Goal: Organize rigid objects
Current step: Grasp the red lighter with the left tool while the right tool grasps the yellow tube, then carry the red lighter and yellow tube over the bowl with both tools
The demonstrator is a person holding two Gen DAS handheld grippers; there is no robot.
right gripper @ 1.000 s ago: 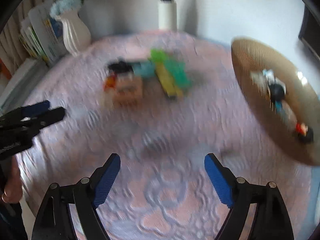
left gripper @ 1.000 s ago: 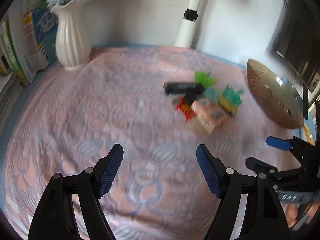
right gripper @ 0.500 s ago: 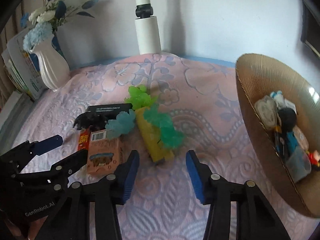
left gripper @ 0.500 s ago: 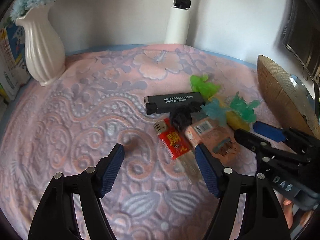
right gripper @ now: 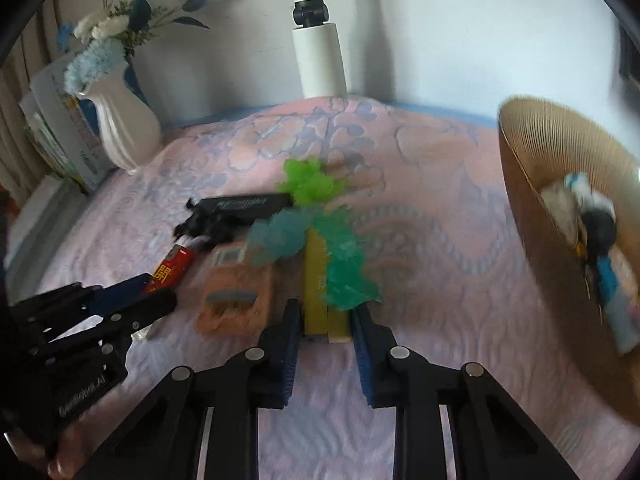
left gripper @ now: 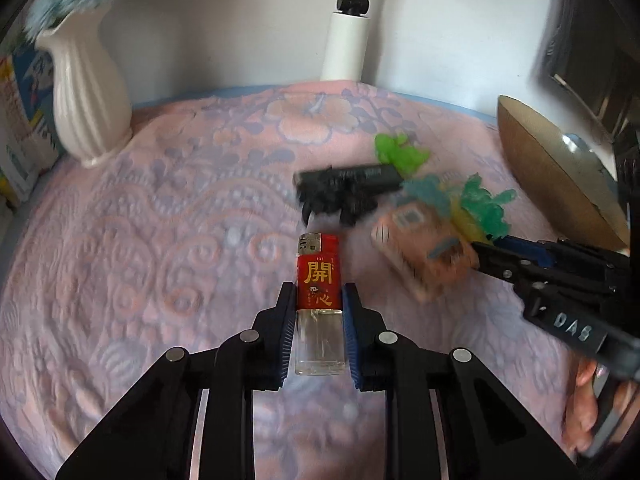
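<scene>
My left gripper [left gripper: 319, 294] is shut on a red lighter [left gripper: 319, 280] with gold characters and a clear lower half; the lighter also shows in the right wrist view [right gripper: 173, 270]. My right gripper [right gripper: 325, 314] is shut on the near end of a yellow bar [right gripper: 318, 292] with a teal-green toy [right gripper: 346, 268] on it. Beside them lie an orange box [right gripper: 236, 292], a black bar [right gripper: 248, 204], a black toy [left gripper: 340, 204], a blue toy [right gripper: 280, 236] and a light green toy [right gripper: 308, 184].
A tan ribbed bowl [right gripper: 556, 152] with several small items stands at the right. A white vase [left gripper: 86, 92] with flowers and books [left gripper: 20, 120] stand at the back left. A white pole [right gripper: 316, 44] rises at the back. A pink patterned cloth [left gripper: 140, 240] covers the table.
Both grippers moved forward and closed: the left on the red lighter, the right on the yellow bar. The lighter now points straight ahead between the left fingers.
</scene>
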